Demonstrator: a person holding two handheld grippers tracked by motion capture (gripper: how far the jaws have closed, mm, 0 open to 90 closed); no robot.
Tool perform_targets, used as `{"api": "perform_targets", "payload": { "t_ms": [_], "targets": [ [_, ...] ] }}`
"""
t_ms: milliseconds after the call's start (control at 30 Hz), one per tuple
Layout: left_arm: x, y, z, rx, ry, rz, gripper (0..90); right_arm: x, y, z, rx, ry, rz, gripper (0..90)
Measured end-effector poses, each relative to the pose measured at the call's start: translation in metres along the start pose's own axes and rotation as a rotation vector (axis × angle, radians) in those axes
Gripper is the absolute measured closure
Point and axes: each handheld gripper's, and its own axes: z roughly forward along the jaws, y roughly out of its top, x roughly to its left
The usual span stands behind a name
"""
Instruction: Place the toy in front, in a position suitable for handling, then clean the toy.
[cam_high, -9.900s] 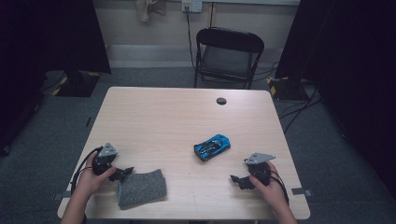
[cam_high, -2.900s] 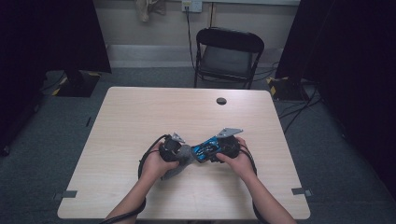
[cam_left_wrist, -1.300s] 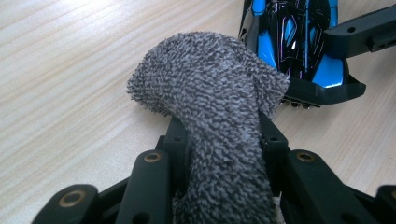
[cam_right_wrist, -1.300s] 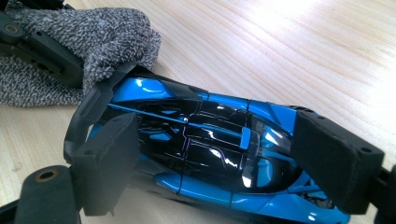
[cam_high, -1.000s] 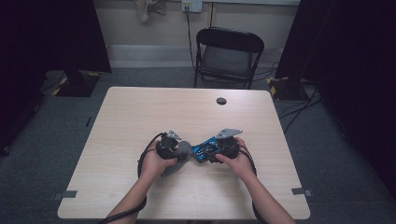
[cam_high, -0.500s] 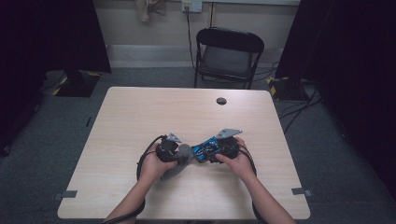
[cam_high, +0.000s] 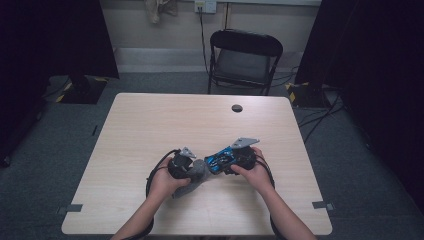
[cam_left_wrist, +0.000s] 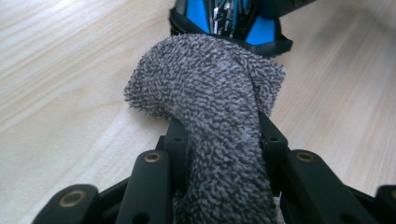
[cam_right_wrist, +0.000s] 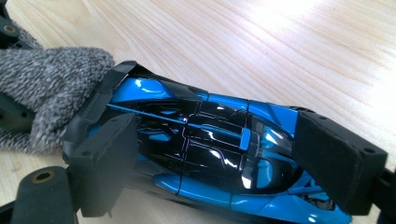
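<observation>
A blue and black toy car (cam_high: 220, 159) is held near the middle of the wooden table (cam_high: 150, 125), with my right gripper (cam_high: 226, 161) shut on its sides. In the right gripper view the two pads press on the car (cam_right_wrist: 210, 149), one on each side. My left gripper (cam_high: 192, 170) is shut on a grey fuzzy cloth (cam_high: 199, 174). In the left gripper view the cloth (cam_left_wrist: 210, 107) bulges out of the jaws and lies against one end of the car (cam_left_wrist: 229, 23). The cloth (cam_right_wrist: 46, 79) touches that same end in the right gripper view.
A small black round object (cam_high: 237, 108) lies at the far side of the table. A black folding chair (cam_high: 245, 55) stands behind the table. Both forearms come in over the front edge, and cables loop beside the hands.
Long before, the cloth lay at the front left and the car at the right, with the hands apart. Over the last second the hands, cloth and car have hardly shifted.
</observation>
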Motion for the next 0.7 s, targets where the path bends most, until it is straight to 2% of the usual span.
{"api": "perform_targets", "payload": {
  "t_ms": [300, 400, 433, 467, 500, 533, 567, 700],
  "targets": [
    [-0.004, 0.000, 0.001, 0.005, -0.013, 0.009, 65.0, 0.000, -0.001, 0.000, -0.008, -0.004, 0.001, 14.1],
    [-0.009, -0.001, 0.001, 0.013, -0.043, 0.010, 65.0, 0.001, -0.002, 0.000, -0.012, -0.004, 0.001, 14.0],
    [-0.013, -0.001, 0.001, 0.025, -0.061, 0.032, 65.1, 0.000, -0.002, 0.000, -0.015, -0.004, 0.001, 14.0],
    [-0.013, -0.001, 0.001, 0.025, -0.061, 0.032, 65.0, 0.000, -0.002, 0.000, -0.015, -0.004, 0.001, 14.0],
    [-0.018, -0.001, 0.001, 0.030, -0.079, 0.041, 65.0, 0.000, -0.002, 0.000, -0.013, -0.002, 0.000, 14.0],
    [-0.018, -0.001, 0.001, 0.030, -0.079, 0.041, 65.0, 0.000, -0.002, 0.000, -0.013, -0.002, 0.000, 14.0],
    [-0.022, -0.002, 0.001, 0.023, -0.097, 0.031, 65.0, 0.000, -0.002, 0.000, -0.015, -0.002, 0.001, 14.0],
    [-0.026, -0.004, 0.000, 0.026, -0.120, 0.038, 65.0, 0.000, -0.002, 0.000, -0.019, -0.002, 0.002, 14.0]
  ]
}}
